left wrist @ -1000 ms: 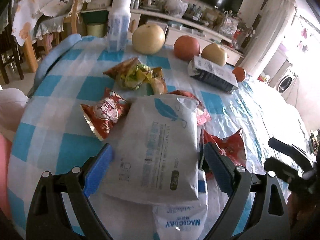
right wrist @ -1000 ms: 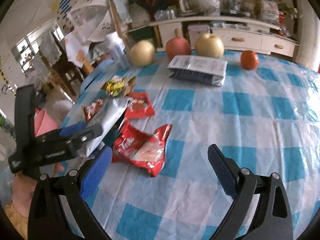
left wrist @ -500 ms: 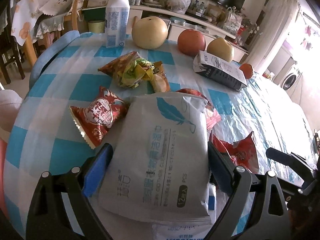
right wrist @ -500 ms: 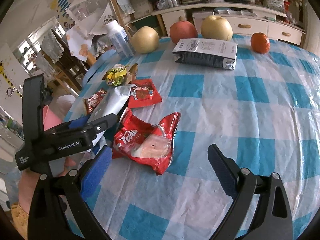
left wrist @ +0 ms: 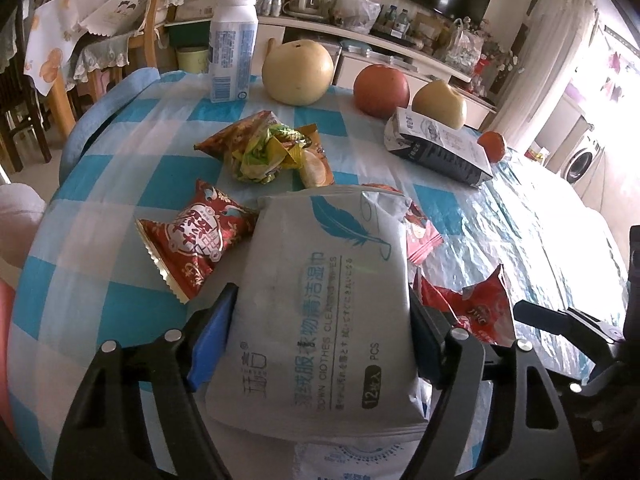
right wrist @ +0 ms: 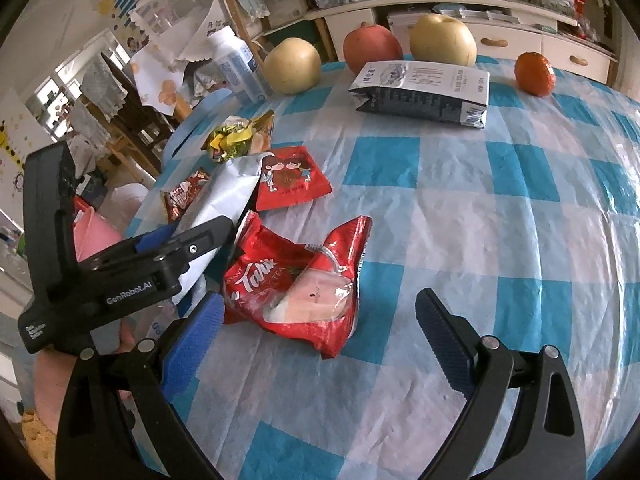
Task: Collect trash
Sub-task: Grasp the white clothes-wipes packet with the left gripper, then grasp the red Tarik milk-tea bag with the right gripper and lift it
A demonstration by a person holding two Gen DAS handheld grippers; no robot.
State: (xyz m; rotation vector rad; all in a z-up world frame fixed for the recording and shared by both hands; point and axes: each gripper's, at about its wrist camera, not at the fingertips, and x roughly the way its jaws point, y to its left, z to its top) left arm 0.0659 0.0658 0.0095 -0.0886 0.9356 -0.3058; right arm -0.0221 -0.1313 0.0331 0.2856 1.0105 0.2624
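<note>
My left gripper is shut on a grey wet-wipes packet with a blue feather, held above the checked table; the packet also shows in the right wrist view. My right gripper is open and empty, just above a crumpled red tea wrapper, also seen in the left wrist view. More trash lies beyond: a red snack bag, a flat red sachet and a green-yellow wrapper pile.
At the table's far side stand a white bottle, a yellow pear, a red fruit, another pear, an orange and a grey box. Chairs and cabinets lie behind.
The left gripper with the wipes packet has moved forward and lifted slightly. The right gripper has moved forward and down towards the red tea wrapper.
</note>
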